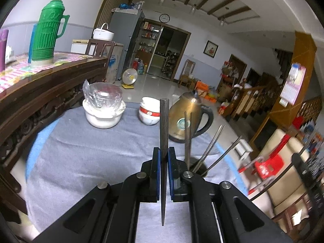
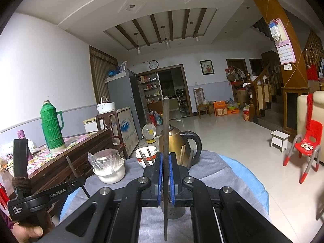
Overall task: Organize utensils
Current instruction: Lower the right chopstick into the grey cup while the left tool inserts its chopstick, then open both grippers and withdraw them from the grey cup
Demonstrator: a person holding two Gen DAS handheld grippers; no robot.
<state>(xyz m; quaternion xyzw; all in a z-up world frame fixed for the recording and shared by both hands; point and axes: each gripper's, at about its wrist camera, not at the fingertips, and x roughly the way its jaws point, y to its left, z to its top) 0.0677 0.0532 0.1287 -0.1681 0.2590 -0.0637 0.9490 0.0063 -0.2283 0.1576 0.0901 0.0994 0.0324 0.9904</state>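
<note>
Grey-clothed table point(image 1: 81, 151): one chopstick point(image 1: 164, 141) is clamped upright in the left gripper point(image 1: 164, 174), another point(image 2: 166, 141) in the right gripper point(image 2: 166, 178). Holder point(image 1: 199, 167), probably perforated metal, at 2 o'clock; insertion is next, tips-down alignment needed.

Two wrist views, close above the table point(image 1: 81, 151), both facing the kettle point(image 2: 178, 141).

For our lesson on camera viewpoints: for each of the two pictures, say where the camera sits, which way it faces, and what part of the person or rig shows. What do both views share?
Left wrist: sits on the left gripper, looks along its fingers over the grey cloth towards the far doorway; its fingers clamp a dark chopstick.
Right wrist: sits on the right gripper, faces the same way from higher up; it clamps a chopstick; the left gripper and a hand show.
Shared: brass kettle, green thermos, wall clock.
</note>
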